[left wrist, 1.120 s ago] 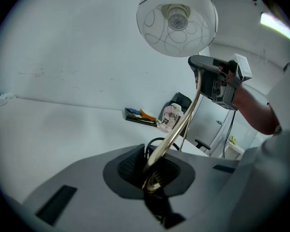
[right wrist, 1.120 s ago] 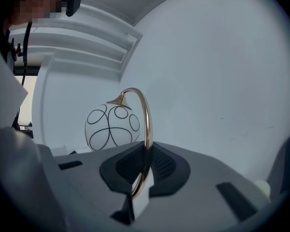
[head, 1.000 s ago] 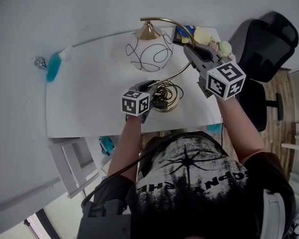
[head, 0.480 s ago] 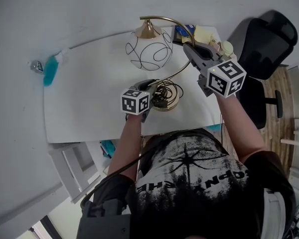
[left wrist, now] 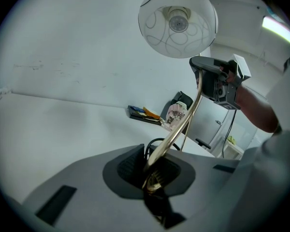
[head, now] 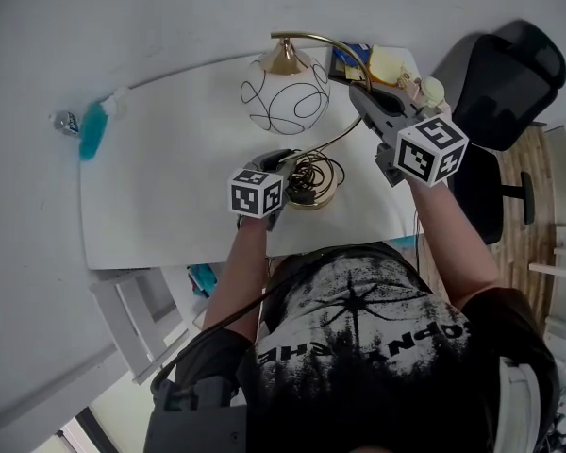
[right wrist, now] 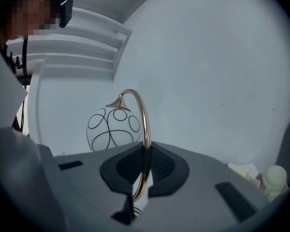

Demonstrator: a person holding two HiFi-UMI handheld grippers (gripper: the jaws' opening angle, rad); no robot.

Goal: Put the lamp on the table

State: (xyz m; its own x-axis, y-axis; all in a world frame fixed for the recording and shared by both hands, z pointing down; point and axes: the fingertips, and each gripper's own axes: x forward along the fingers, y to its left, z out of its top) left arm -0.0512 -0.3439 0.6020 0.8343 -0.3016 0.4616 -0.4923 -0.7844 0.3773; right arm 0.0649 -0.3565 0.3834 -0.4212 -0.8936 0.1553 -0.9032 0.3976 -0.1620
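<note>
Lamp (head: 285,95) looks top-heavy, with a fragile glass globe (right wrist: 113,129) above the fingers (right wrist: 164,166); left gripper (left wrist: 152,173) and right gripper (right wrist: 142,170) both pinch its stiff, slick stem (left wrist: 183,124), left's just eased a touch.

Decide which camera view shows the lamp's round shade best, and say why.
The head view: the shade shows whole from above, black loops sharp against white. The left gripper view sees it from underneath, pattern faint, bulb visible inside. The right gripper view shows its side, lower edge cut off.

Our left gripper (head: 292,168) at frame centre and right gripper (head: 357,91) at upper right each pinch the gold-stemmed white-globe lamp (head: 285,97).
</note>
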